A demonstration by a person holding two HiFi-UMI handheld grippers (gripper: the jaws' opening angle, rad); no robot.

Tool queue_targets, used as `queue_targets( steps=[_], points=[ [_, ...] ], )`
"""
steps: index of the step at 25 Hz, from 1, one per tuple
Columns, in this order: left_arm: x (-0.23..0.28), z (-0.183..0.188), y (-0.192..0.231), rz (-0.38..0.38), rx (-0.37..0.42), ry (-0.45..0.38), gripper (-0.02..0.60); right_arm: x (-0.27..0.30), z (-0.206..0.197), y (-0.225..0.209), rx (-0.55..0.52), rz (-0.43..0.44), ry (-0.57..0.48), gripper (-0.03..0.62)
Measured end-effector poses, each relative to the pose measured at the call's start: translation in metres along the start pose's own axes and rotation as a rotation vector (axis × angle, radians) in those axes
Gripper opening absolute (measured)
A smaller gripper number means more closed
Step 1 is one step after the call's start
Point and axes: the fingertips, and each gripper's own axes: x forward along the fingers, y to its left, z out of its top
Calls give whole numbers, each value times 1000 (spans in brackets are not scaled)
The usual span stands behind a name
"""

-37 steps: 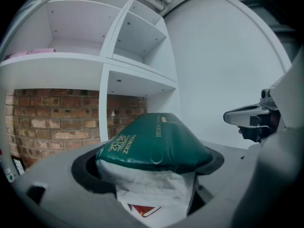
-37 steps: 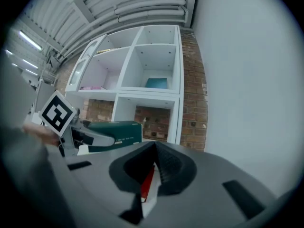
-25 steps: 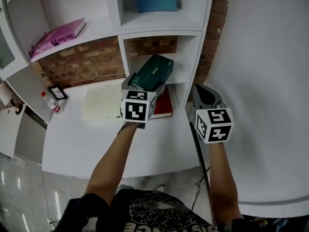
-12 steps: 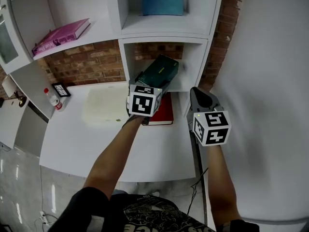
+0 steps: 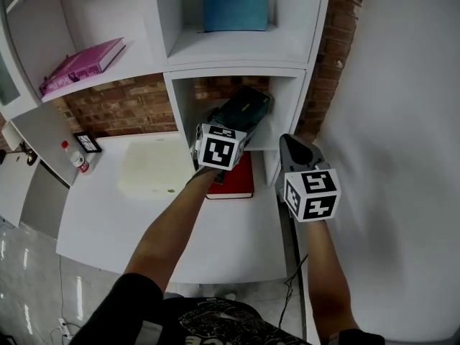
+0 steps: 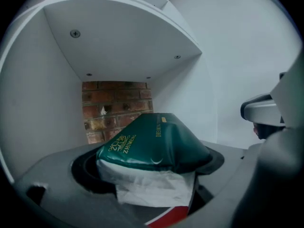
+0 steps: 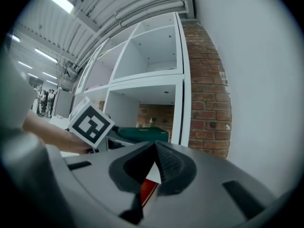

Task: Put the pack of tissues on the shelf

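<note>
The pack of tissues (image 5: 245,108) is dark green with a white end and gold print. My left gripper (image 5: 228,126) is shut on it and holds it tilted inside the lower shelf compartment (image 5: 287,106). In the left gripper view the pack (image 6: 153,143) bulges between the jaws, with the compartment's brick back wall (image 6: 116,108) ahead. My right gripper (image 5: 296,152) hangs to the right of the shelf's side panel, shut, with nothing in it. Its closed jaws (image 7: 155,164) face the compartment, where the pack (image 7: 143,135) shows behind the left gripper's marker cube (image 7: 90,124).
A red book (image 5: 233,179) lies on the white desk (image 5: 144,214) under the compartment. A blue box (image 5: 234,3) stands in the compartment above. A pink book (image 5: 80,64) lies on the left shelf. A small bottle (image 5: 75,156) and a framed picture (image 5: 88,142) stand at the desk's left. A white wall (image 5: 395,121) is at the right.
My left gripper has carried the tissue pack up and forward, deeper into the lower compartment. The right gripper has hardly shifted beside the shelf.
</note>
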Motion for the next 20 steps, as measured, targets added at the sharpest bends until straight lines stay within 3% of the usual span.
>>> queue_targets(
  steps=[8,15,20],
  points=[
    [25,-16,9,22,-15,64,477,9,-6,-6,17,0,1,3],
    [29,-21,7,-6,-44,100,495,17,-7,3,22,18,-1,3],
    [22,-16,8,12,-20,112,524,17,-6,4,20,19,-2,3]
  ],
)
